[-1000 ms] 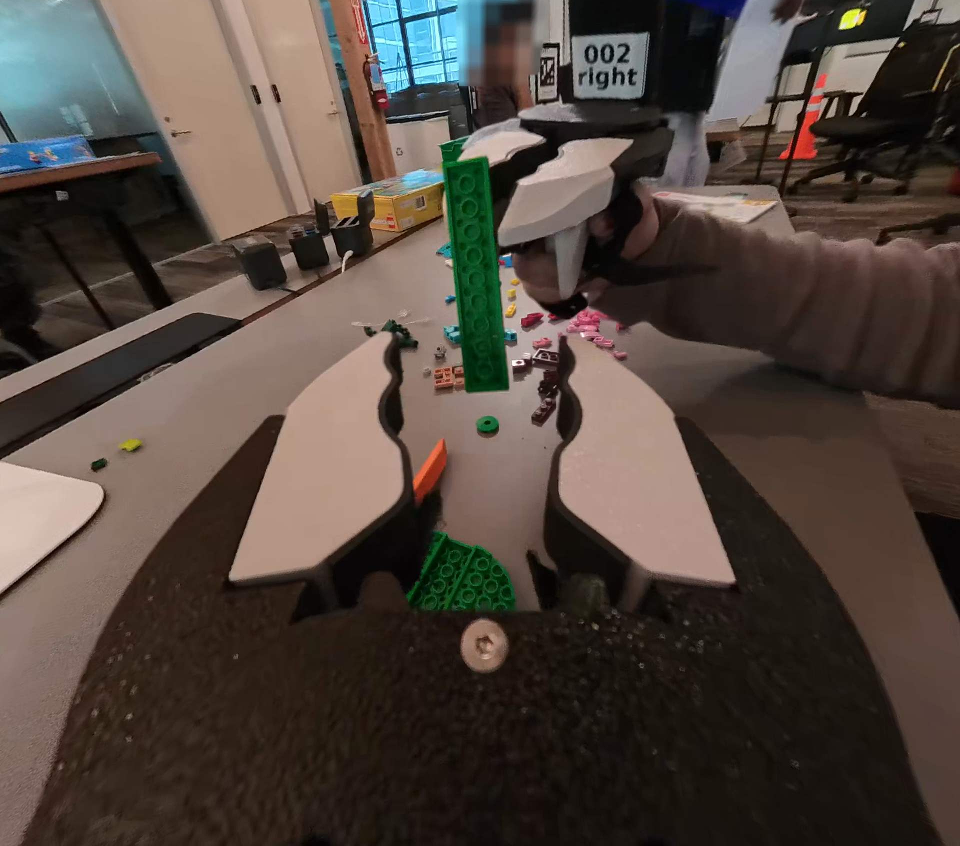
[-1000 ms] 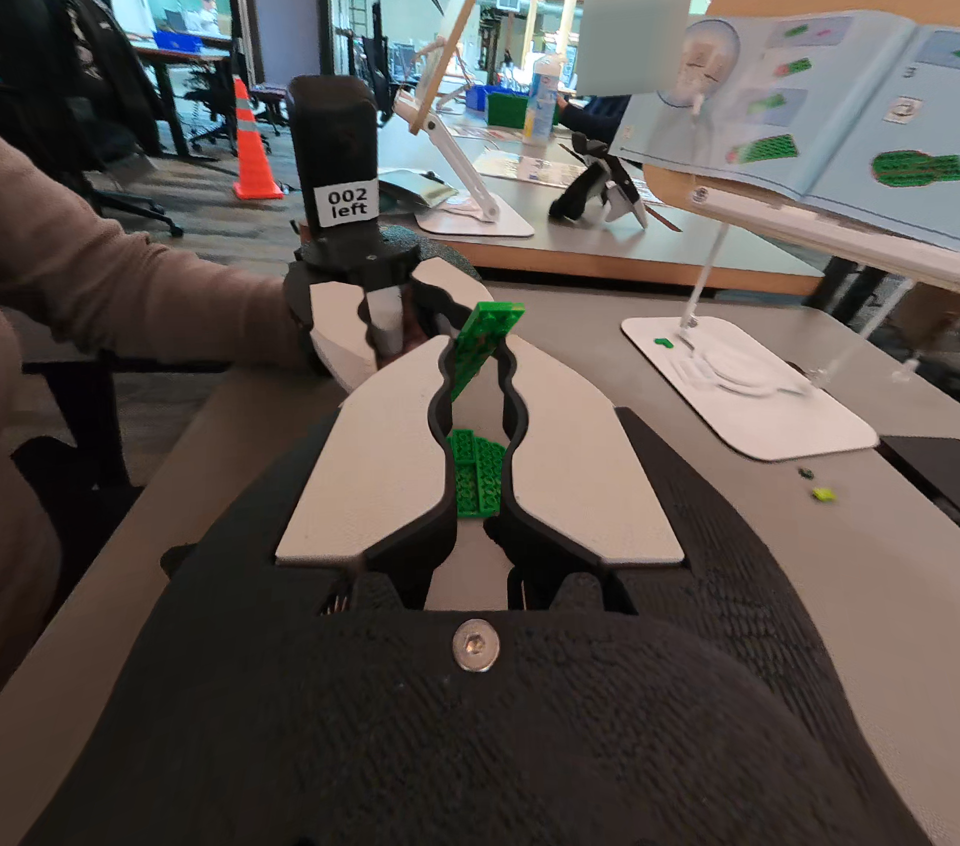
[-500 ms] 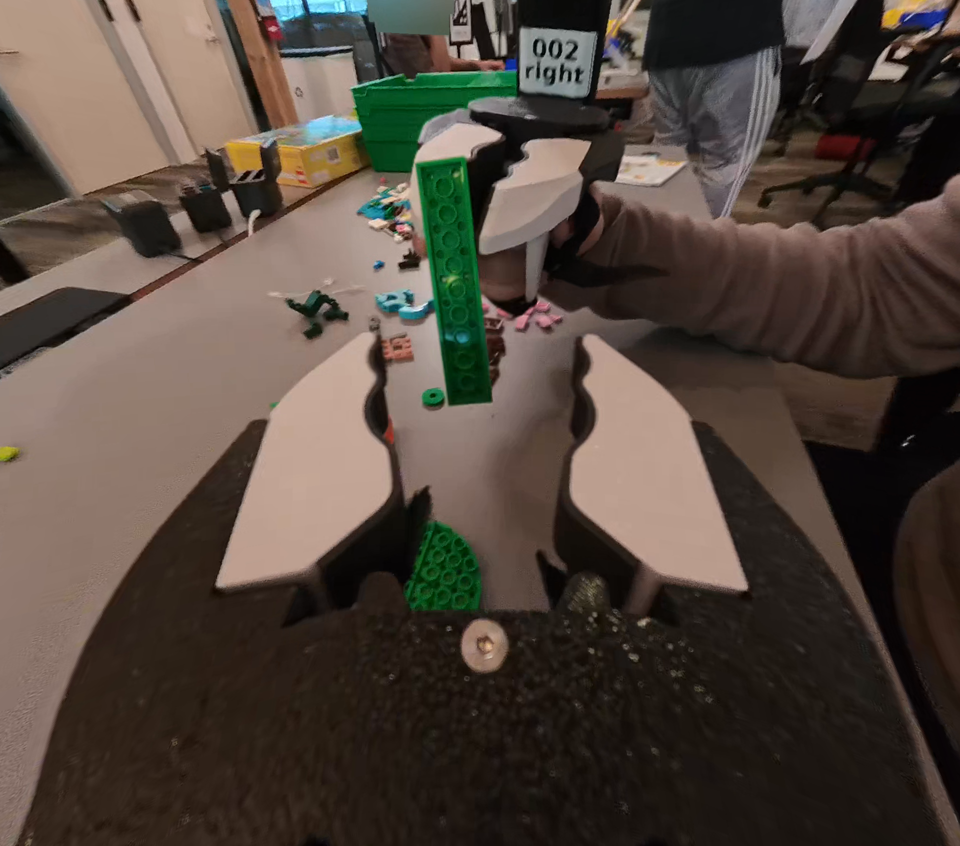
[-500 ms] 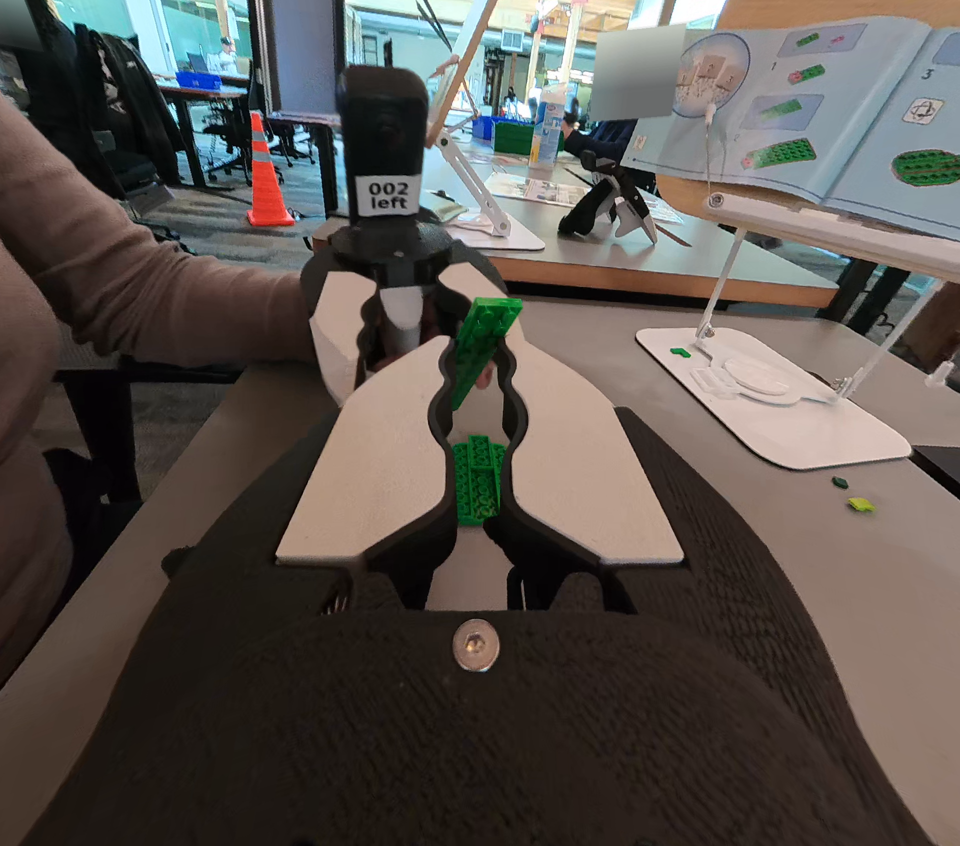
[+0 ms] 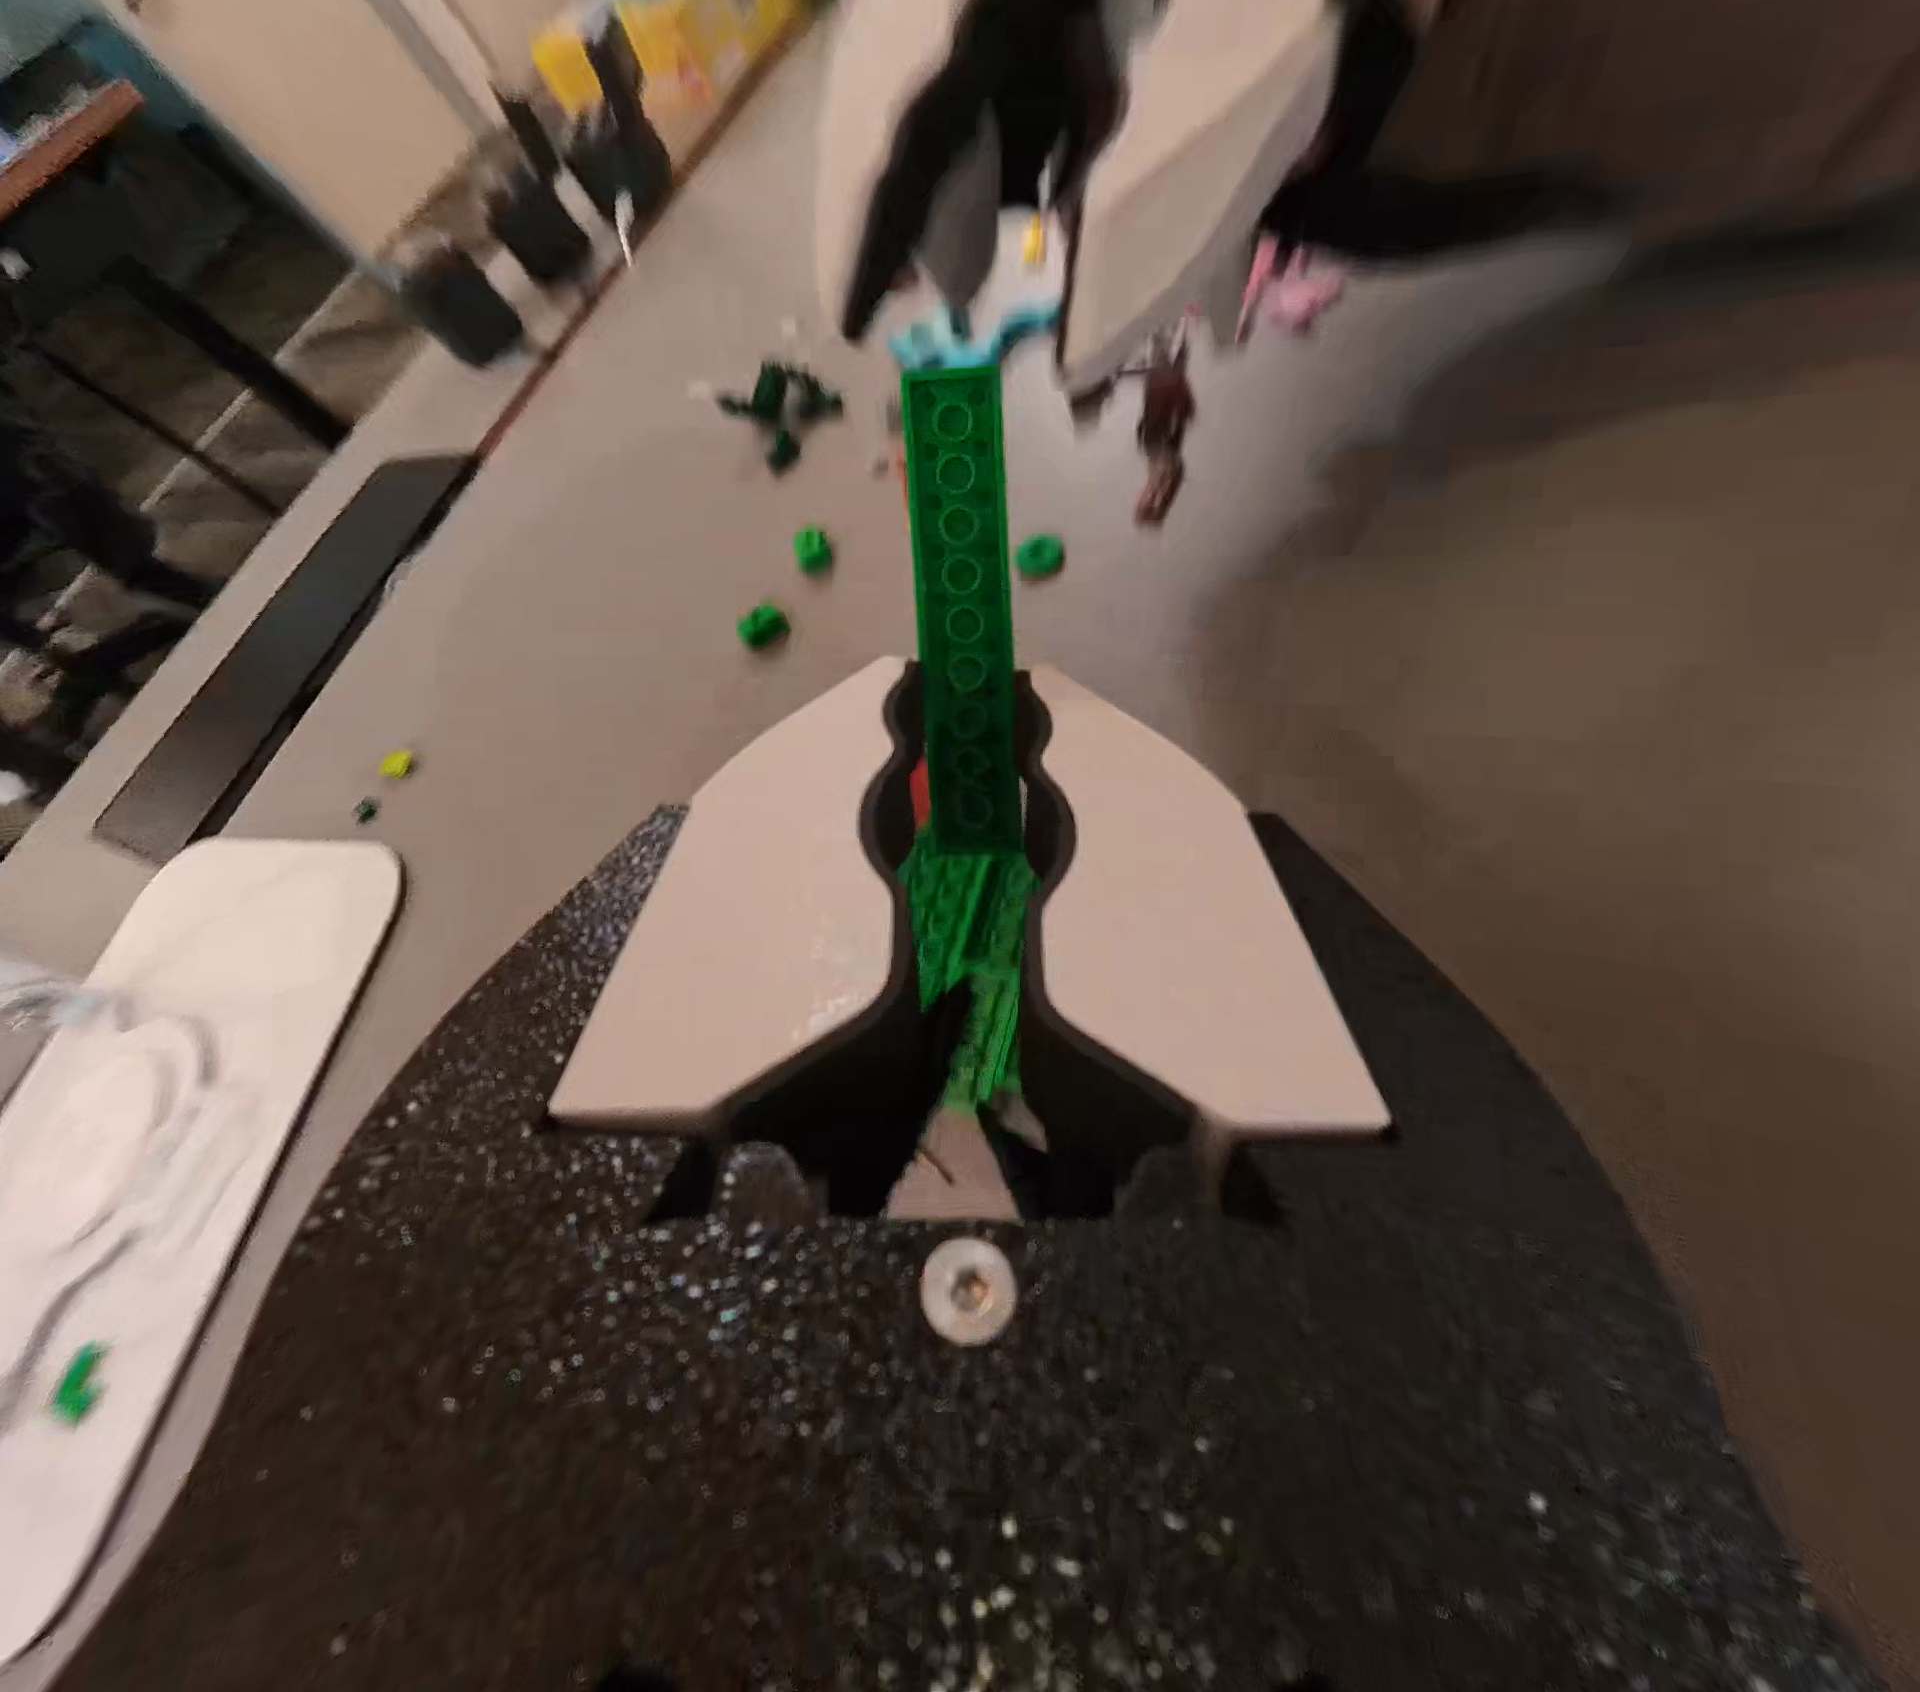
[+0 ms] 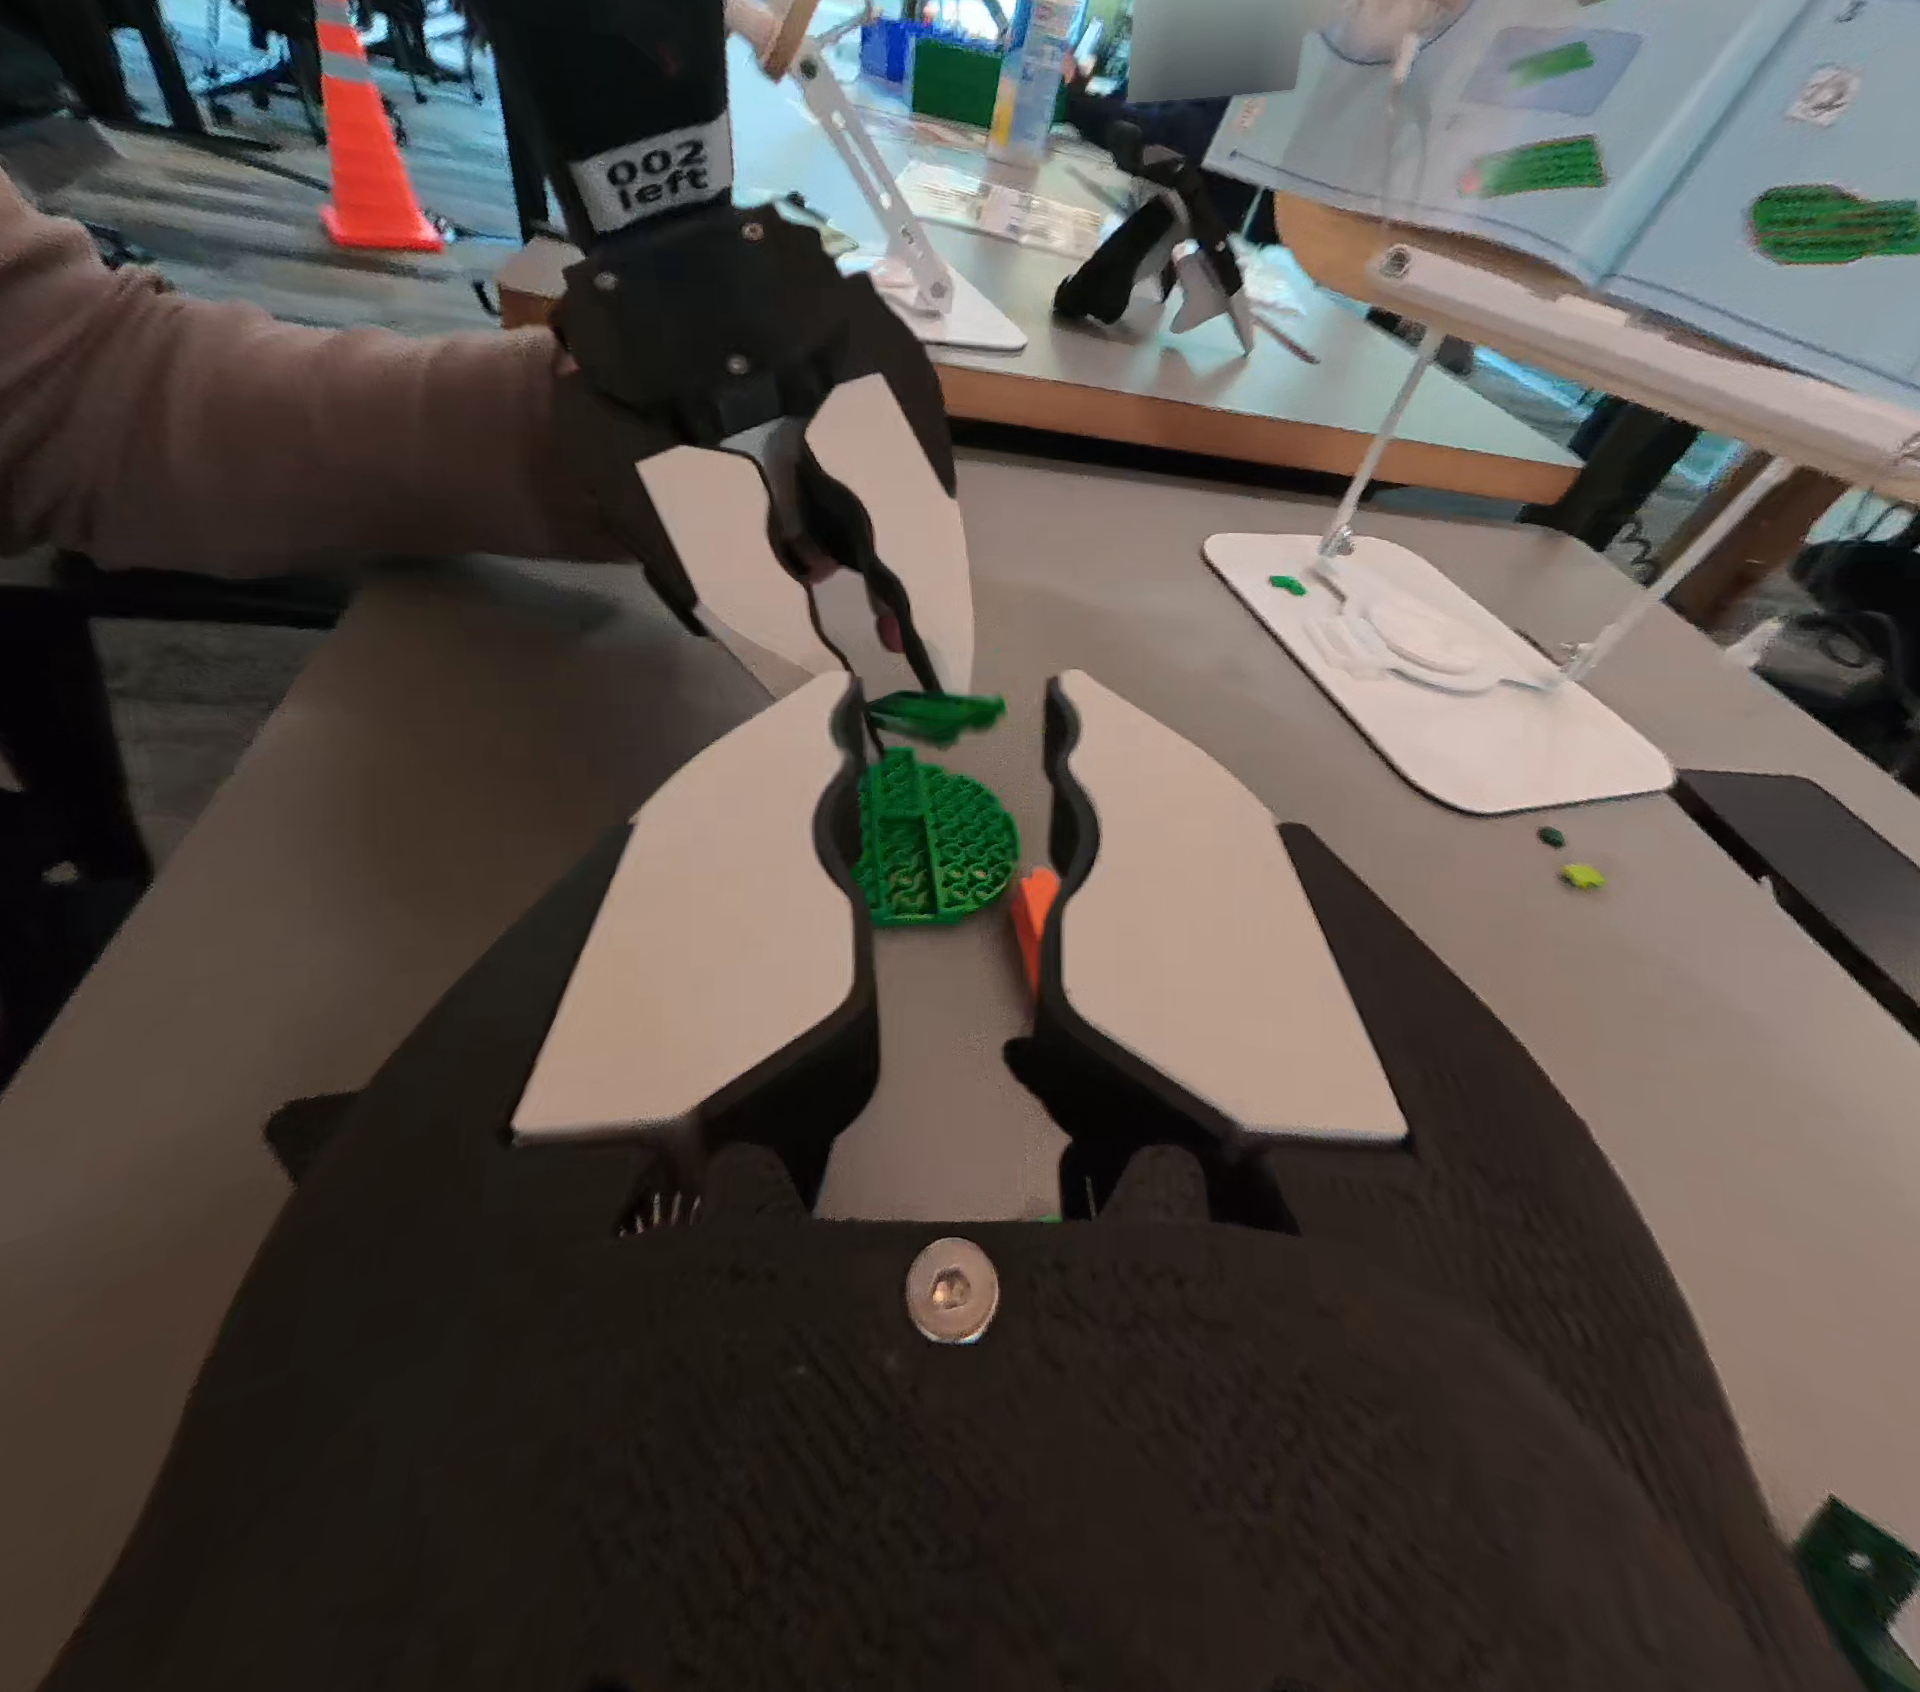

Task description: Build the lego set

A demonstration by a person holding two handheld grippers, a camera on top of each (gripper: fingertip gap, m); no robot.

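The left gripper (image 5: 966, 686) is pinching the long green plate (image 5: 961, 603); the right gripper (image 6: 951, 686) is hanging spread above the round green plate (image 6: 935, 842). Each gripper is wearing a white label.

Grey table (image 6: 1195, 603); orange cone (image 6: 358, 115) on floor; pale doors (image 5: 312, 11); office chairs (image 6: 234, 11) behind.
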